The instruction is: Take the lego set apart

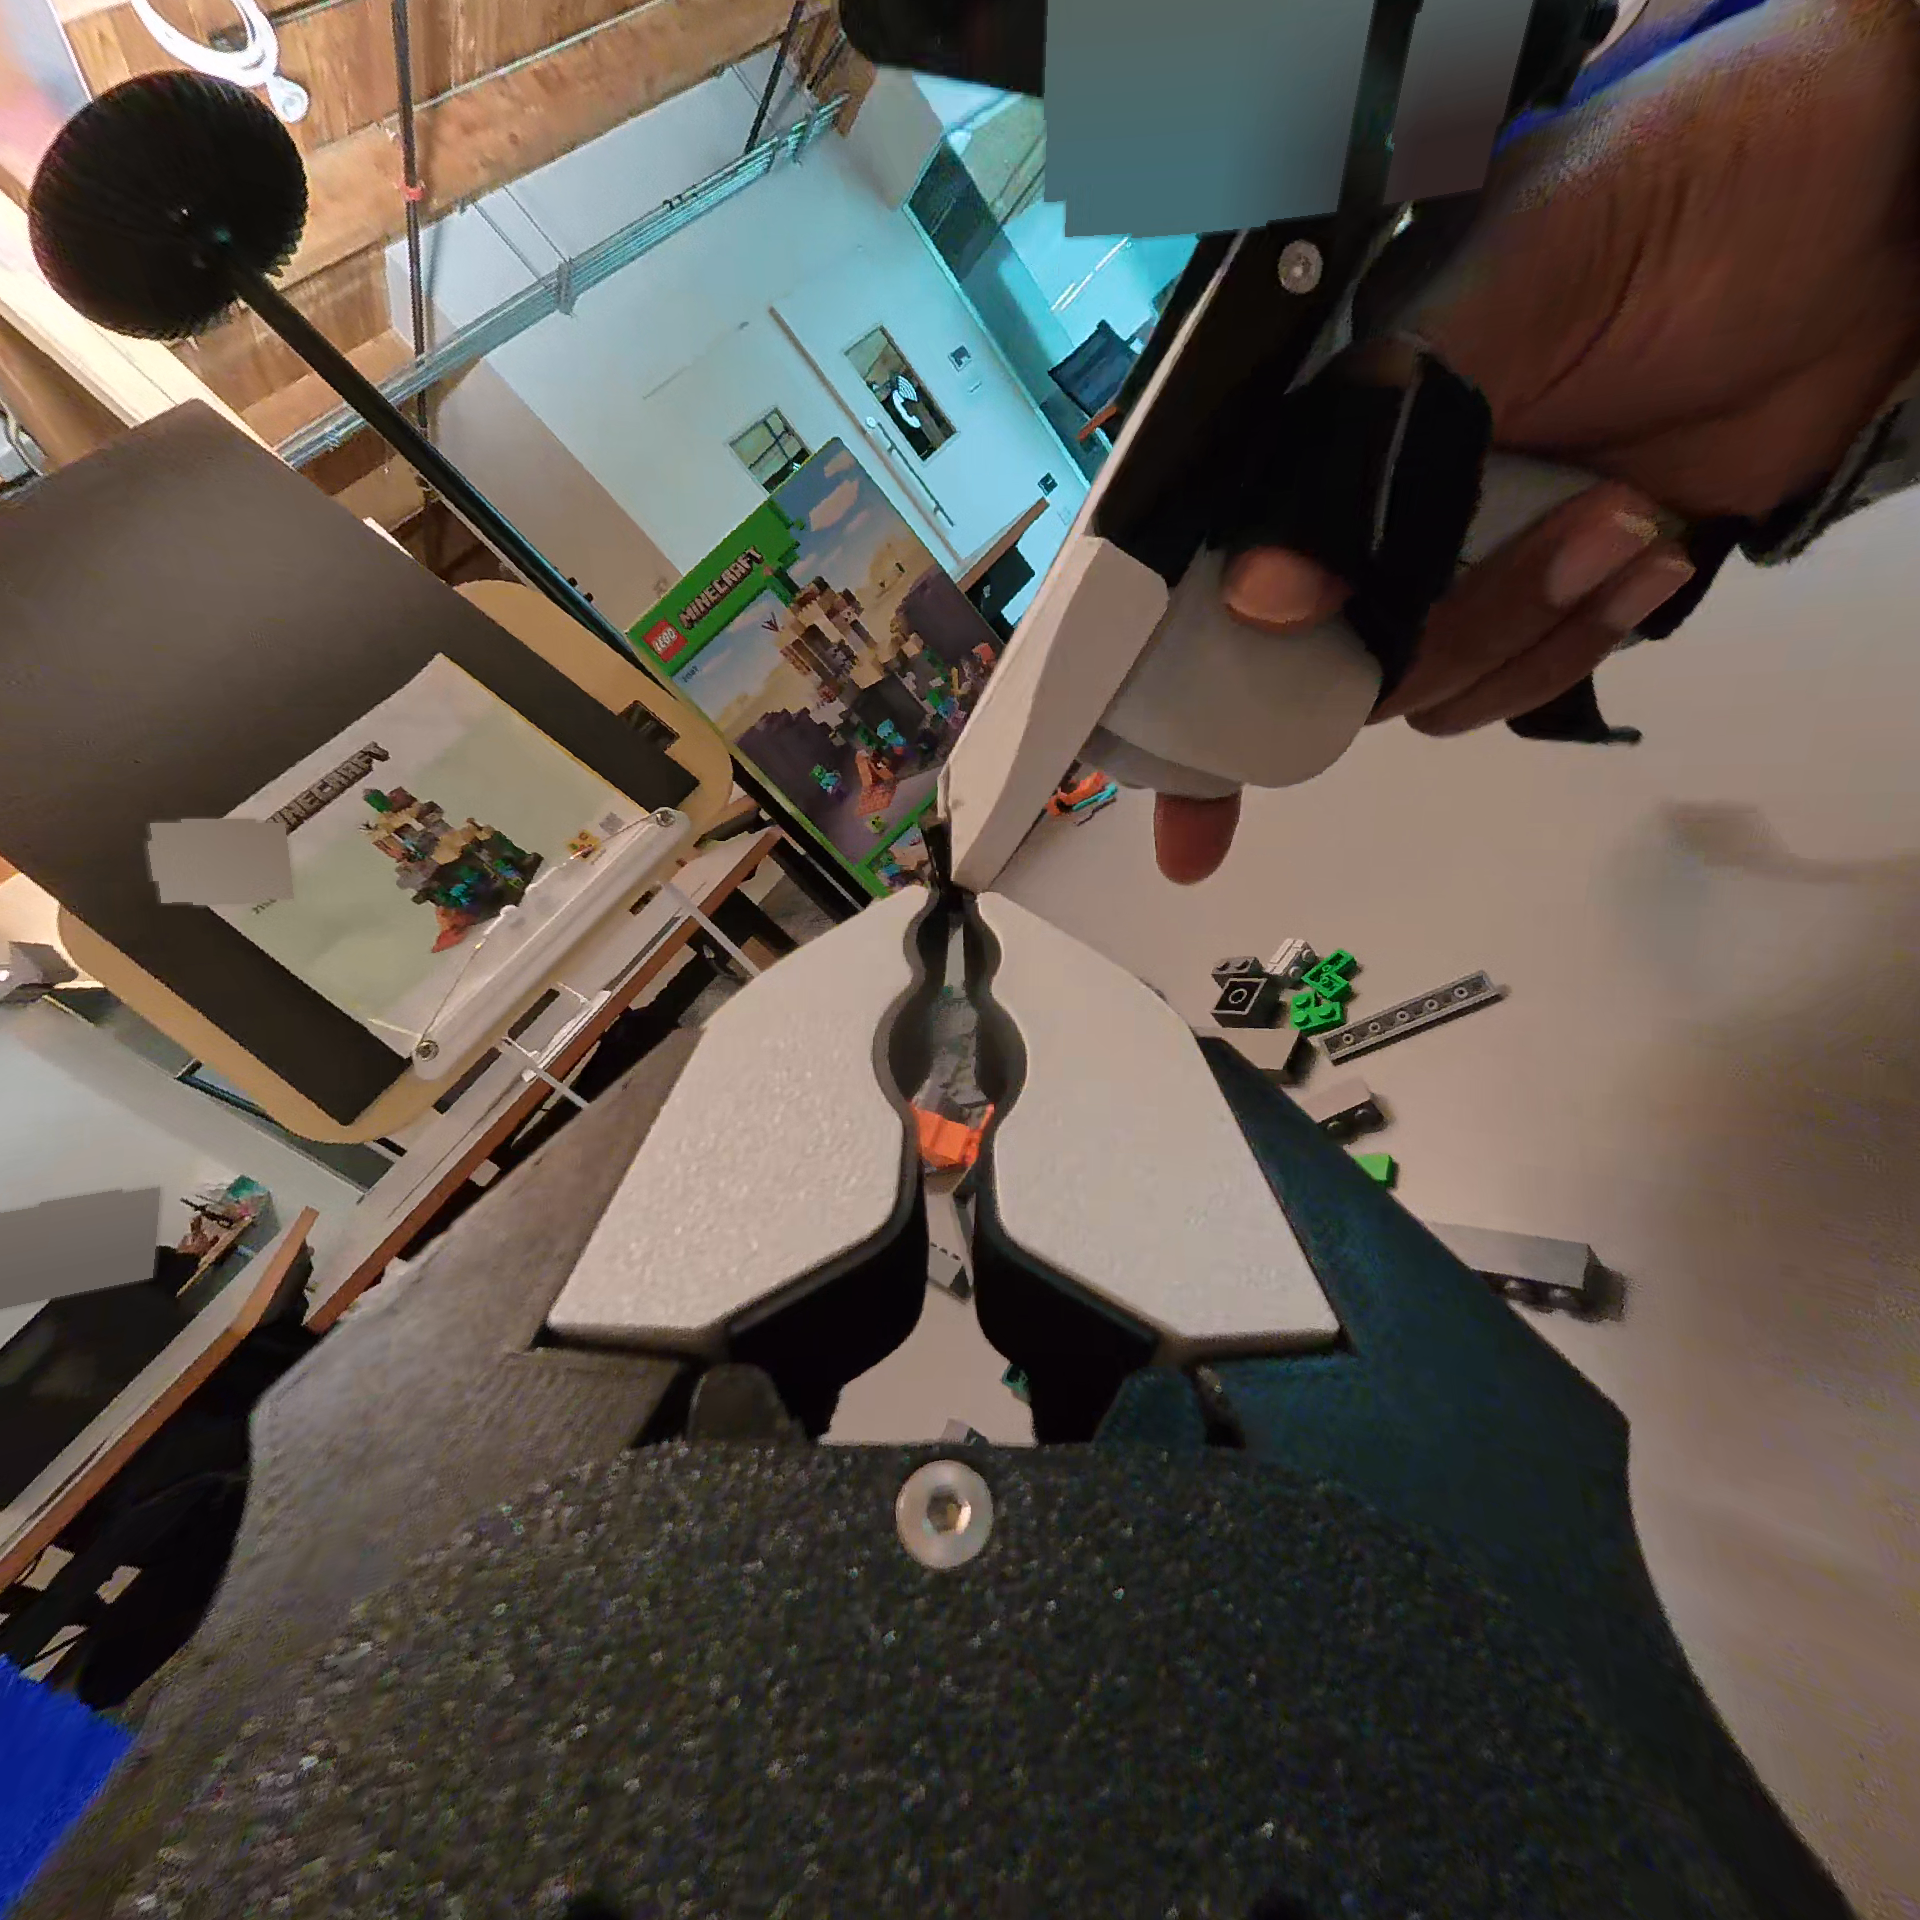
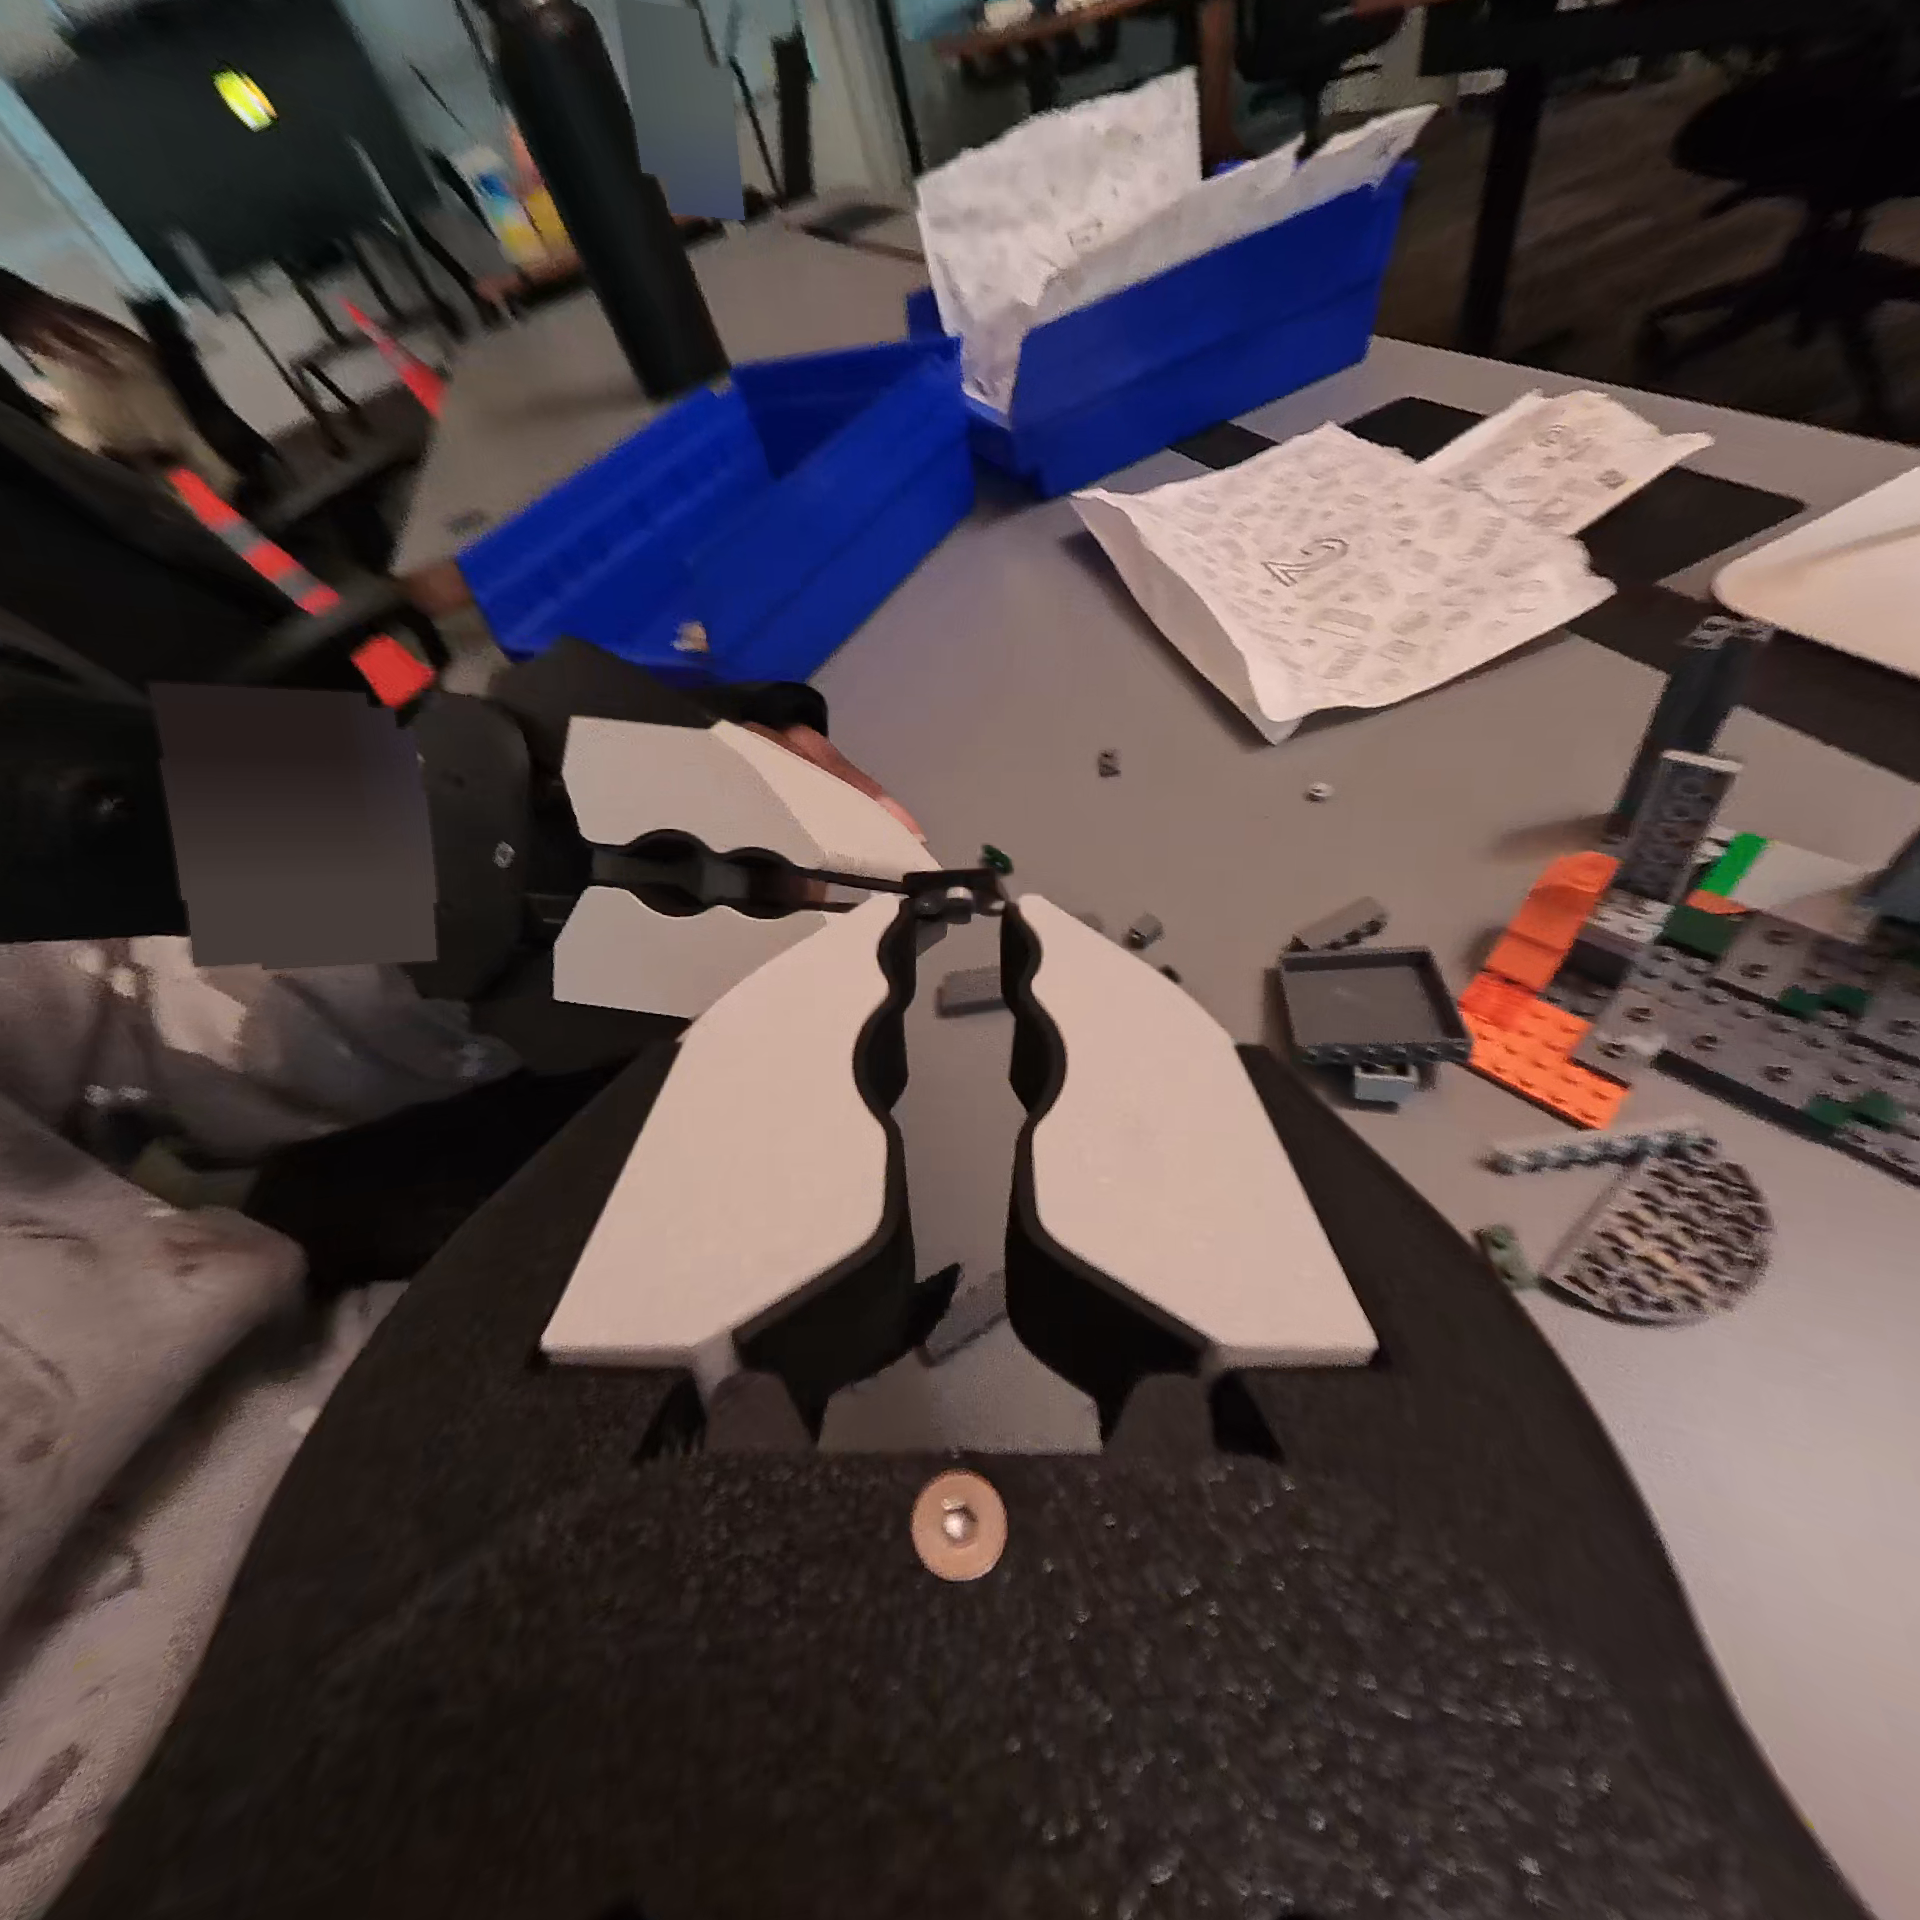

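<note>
Tongs meet tip to tip: left tongs and right tongs both clamp one small black piece.

Print shows on the box and booklet beyond the left hand-held gripper, and on paper bags past the right hand-held gripper.

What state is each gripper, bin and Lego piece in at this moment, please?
Left gripper: shut on the small black piece, tips meeting the right gripper's.
Right gripper: shut on the small black piece.
Small black piece: held in the air between both tips.
Near blue bin: open, its contents unclear.
Far blue bin: open, holding a paper bag.
Grey baseplate build: partly dismantled.
</note>
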Demonstrator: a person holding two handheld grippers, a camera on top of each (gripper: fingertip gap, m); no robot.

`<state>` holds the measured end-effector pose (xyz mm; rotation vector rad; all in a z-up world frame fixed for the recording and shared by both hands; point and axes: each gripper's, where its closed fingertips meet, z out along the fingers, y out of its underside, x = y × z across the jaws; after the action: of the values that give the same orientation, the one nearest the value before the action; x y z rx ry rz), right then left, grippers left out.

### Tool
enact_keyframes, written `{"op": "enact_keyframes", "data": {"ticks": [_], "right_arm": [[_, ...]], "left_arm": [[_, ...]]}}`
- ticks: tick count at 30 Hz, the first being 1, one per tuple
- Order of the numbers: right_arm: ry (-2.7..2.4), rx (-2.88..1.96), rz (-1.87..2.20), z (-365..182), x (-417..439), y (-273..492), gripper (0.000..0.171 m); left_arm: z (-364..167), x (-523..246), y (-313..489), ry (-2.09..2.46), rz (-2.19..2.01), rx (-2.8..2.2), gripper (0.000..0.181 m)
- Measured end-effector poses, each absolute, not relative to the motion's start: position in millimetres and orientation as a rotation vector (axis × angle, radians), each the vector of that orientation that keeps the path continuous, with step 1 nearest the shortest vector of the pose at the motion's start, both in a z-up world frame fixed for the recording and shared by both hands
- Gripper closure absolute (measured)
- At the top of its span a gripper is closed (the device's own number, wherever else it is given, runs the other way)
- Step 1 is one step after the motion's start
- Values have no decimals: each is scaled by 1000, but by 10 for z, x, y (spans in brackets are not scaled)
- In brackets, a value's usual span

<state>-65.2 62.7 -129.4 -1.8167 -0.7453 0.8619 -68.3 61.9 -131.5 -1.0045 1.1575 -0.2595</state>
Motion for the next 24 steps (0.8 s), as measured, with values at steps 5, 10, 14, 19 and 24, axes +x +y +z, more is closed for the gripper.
{"op": "enact_keyframes", "data": {"ticks": [5,10,14,19,24], "right_arm": [[-784,-1849,734,-1309,-591,601,156],[-801,-1868,677,-1320,-556,601,156],[-764,-1881,780,-1346,-564,596,156],[-745,-1881,879,-1419,-603,610,157],[-742,-1869,939,-1479,-659,609,157]], "left_arm": [[-1342,-637,591,1173,-238,-987,178],[-1344,-623,602,1181,-176,-989,179],[-1351,-619,608,1216,-75,-969,179],[-1390,-628,639,1248,-8,-986,179],[-1410,-636,660,1260,17,-1003,179]]}}
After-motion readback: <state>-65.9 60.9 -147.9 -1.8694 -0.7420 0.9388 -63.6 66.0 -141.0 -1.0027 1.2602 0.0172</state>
